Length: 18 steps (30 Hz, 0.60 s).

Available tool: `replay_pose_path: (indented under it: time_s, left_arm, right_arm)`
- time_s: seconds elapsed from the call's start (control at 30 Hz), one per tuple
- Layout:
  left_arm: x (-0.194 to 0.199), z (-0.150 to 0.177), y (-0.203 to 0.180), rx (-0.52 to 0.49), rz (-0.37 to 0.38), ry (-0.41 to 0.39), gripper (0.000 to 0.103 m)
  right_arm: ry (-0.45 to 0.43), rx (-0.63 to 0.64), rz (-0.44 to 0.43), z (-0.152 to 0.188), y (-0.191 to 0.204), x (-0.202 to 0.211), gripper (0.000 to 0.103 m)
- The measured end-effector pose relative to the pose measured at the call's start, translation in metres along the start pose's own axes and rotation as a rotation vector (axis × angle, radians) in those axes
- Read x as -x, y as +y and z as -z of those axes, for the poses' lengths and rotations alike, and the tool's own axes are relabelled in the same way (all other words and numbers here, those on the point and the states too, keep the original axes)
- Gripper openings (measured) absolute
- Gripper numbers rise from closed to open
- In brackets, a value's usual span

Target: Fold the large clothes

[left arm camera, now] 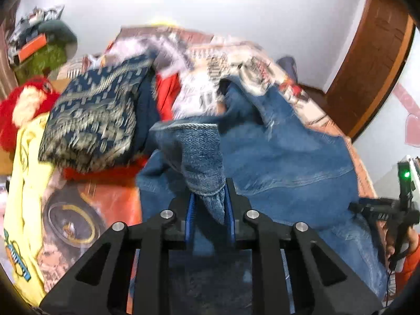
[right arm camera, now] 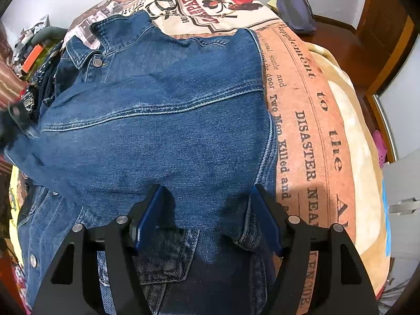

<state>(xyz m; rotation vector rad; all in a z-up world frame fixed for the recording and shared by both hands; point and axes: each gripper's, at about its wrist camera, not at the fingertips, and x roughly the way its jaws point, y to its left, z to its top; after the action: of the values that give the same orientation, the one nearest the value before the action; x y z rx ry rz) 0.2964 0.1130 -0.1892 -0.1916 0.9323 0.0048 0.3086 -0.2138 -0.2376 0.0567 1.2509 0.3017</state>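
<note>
A blue denim jacket (right arm camera: 162, 120) lies back up on a bed with a printed newspaper-style blanket (right arm camera: 309, 136), its collar at the far left. My left gripper (left arm camera: 208, 199) is shut on a sleeve cuff (left arm camera: 202, 152) of the jacket and holds it lifted above the rest of the denim (left arm camera: 288, 157). My right gripper (right arm camera: 207, 199) is open, its blue pads spread just above the jacket's near hem. The right gripper also shows at the right edge of the left wrist view (left arm camera: 388, 212).
A folded dark blue patterned cloth (left arm camera: 97, 113) lies on red fabric at the left, beside a yellow garment (left arm camera: 23, 183) and a red plush toy (left arm camera: 23, 105). A dark cap (right arm camera: 296, 10) lies at the bed's far end. A wooden door frame (left arm camera: 372, 60) stands at the right.
</note>
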Motion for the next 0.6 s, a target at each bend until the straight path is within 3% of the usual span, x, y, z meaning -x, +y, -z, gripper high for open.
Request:
replay_pose_path:
  time_s: [0.07, 0.17, 0.3, 0.43, 0.6]
  left_arm:
    - [-0.015, 0.013, 0.014, 0.041, 0.010, 0.082, 0.029]
    - [-0.035, 0.032, 0.029, 0.062, -0.049, 0.173, 0.045]
    - [-0.035, 0.046, 0.045, 0.114, -0.044, 0.167, 0.066]
    - [-0.026, 0.045, 0.056, 0.157, -0.028, 0.160, 0.069]
    - [-0.004, 0.033, 0.060, 0.127, -0.057, 0.130, 0.068]
  right_arm:
    - [-0.004, -0.008, 0.002, 0.000, -0.002, 0.000, 0.067]
    - [-0.009, -0.012, 0.019, 0.006, -0.003, 0.003, 0.067]
    - [-0.007, -0.016, 0.038, 0.007, -0.001, 0.003, 0.067]
    - [0.009, -0.030, 0.053, 0.007, -0.001, 0.006, 0.067]
    - [0.006, -0.030, 0.039, 0.009, 0.005, 0.021, 0.067]
